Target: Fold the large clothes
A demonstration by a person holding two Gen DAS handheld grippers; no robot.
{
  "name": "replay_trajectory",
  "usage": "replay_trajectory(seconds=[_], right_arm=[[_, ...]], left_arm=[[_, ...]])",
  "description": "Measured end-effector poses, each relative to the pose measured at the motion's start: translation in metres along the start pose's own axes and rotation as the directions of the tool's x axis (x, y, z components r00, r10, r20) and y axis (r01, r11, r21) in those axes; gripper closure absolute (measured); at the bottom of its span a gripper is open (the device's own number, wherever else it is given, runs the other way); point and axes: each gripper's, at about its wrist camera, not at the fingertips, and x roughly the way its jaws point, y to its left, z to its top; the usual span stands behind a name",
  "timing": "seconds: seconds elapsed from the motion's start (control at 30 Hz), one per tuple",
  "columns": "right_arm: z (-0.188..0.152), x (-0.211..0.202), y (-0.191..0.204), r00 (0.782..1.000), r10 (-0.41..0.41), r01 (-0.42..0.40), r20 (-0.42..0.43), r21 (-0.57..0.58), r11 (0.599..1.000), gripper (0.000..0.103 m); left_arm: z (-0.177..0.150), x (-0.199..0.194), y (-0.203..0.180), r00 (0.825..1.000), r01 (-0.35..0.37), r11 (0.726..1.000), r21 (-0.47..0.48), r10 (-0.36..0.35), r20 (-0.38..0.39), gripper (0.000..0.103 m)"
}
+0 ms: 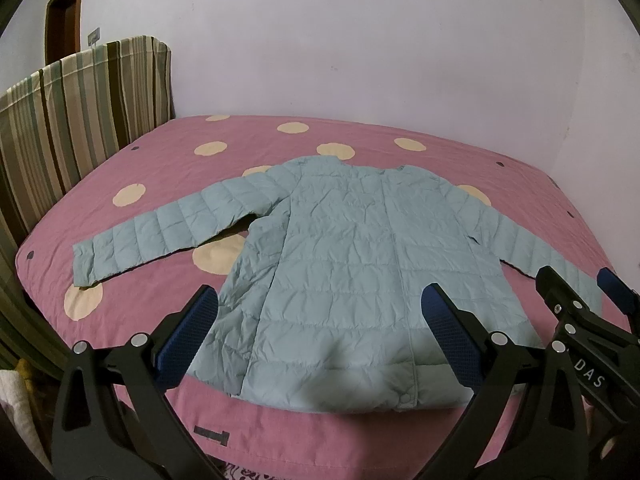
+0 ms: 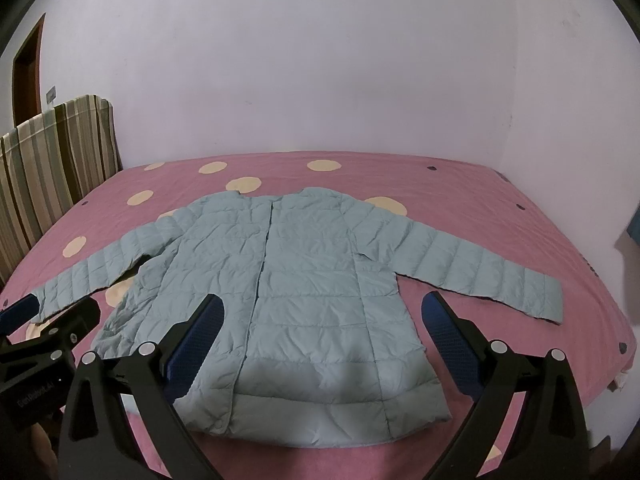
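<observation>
A light blue quilted jacket (image 1: 344, 248) (image 2: 288, 276) lies flat on the pink bed, front up, both sleeves spread out to the sides and the hem toward me. My left gripper (image 1: 320, 332) hovers open above the hem with nothing between its blue-padded fingers. My right gripper (image 2: 322, 340) is also open over the hem, empty. In the left wrist view the right gripper (image 1: 584, 292) shows at the right edge over the right sleeve. In the right wrist view the left gripper (image 2: 48, 312) shows at the left edge near the left sleeve cuff.
The bed (image 1: 160, 152) has a pink cover with cream dots. A striped headboard cover (image 1: 68, 120) stands at the left, a pale wall (image 1: 340, 40) runs behind, and a wooden door frame (image 1: 60, 12) is at far left. The bed's near edge is just below the hem.
</observation>
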Motion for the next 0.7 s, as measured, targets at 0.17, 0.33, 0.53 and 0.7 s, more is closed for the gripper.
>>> replay_trajectory(seconds=[0.17,0.33,0.53,0.7], right_arm=[[-0.0001,-0.0006,0.0016,1.000,0.000,0.000,-0.001,-0.001,1.000,0.005],[-0.0003,-0.0009,0.0035,1.000,-0.001,0.001,0.000,-0.003,1.000,0.005],[-0.0008,-0.0007,0.0045,1.000,0.000,0.000,0.000,-0.003,1.000,0.005],[-0.0024,-0.0022,0.0080,1.000,-0.001,0.001,-0.005,-0.007,1.000,0.005]], left_arm=[[-0.0012,-0.0004,0.0003,1.000,0.000,1.000,0.000,0.000,0.000,0.002],[-0.0015,-0.0005,0.0004,1.000,0.001,1.000,0.001,-0.001,0.000,0.002],[-0.0046,-0.0013,0.0009,1.000,0.002,1.000,0.000,-0.002,-0.001,0.002],[-0.0093,-0.0028,0.0004,1.000,0.003,1.000,0.000,-0.003,-0.003,0.002]])
